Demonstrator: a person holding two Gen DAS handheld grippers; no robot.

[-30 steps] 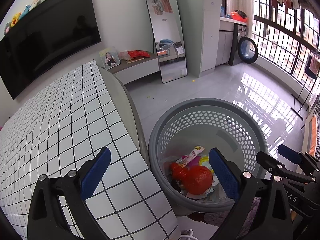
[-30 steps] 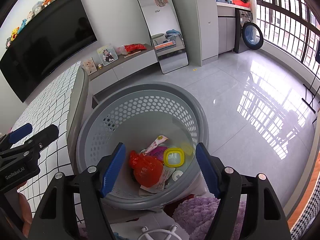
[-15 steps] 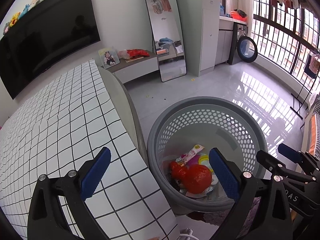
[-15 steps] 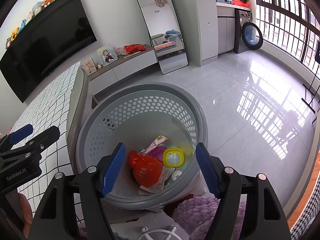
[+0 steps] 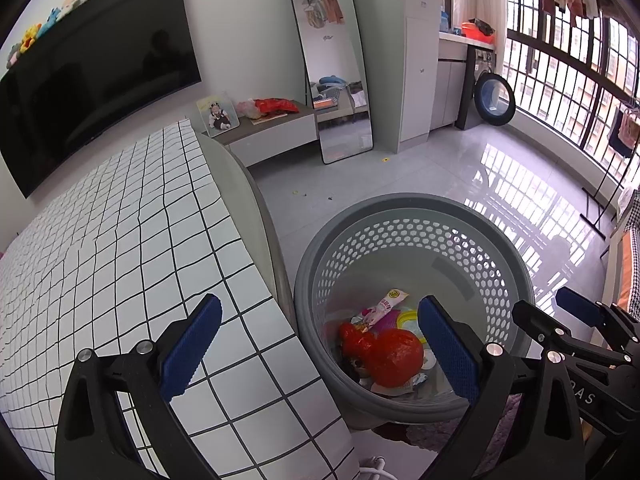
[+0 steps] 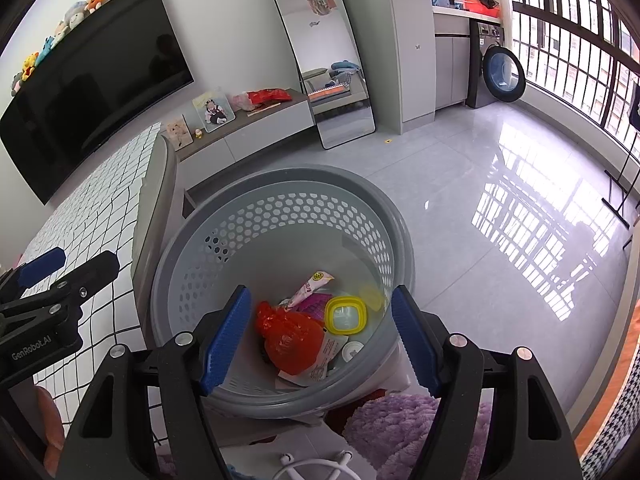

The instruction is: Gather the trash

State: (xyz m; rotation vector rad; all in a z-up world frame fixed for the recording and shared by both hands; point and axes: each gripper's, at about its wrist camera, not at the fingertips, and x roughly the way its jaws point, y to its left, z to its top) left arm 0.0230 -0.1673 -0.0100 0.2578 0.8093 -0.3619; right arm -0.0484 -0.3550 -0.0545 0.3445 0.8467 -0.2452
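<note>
Tongs left [image 5: 320, 344] and right [image 6: 322, 334] spread empty above trash basket [image 6: 280, 200], left body lettered "GenRobot.AI".

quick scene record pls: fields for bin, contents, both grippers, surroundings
bin: grey perforated basket on the floor, beside the grid-patterned surface
contents: red plastic bag, yellow-rimmed lid, snack wrapper, paper scraps
left gripper: fingers open, nothing held, above the surface edge and basket
right gripper: fingers open, nothing held, over the basket
surroundings: purple fluffy item near the basket base, mirror, wall TV
</note>
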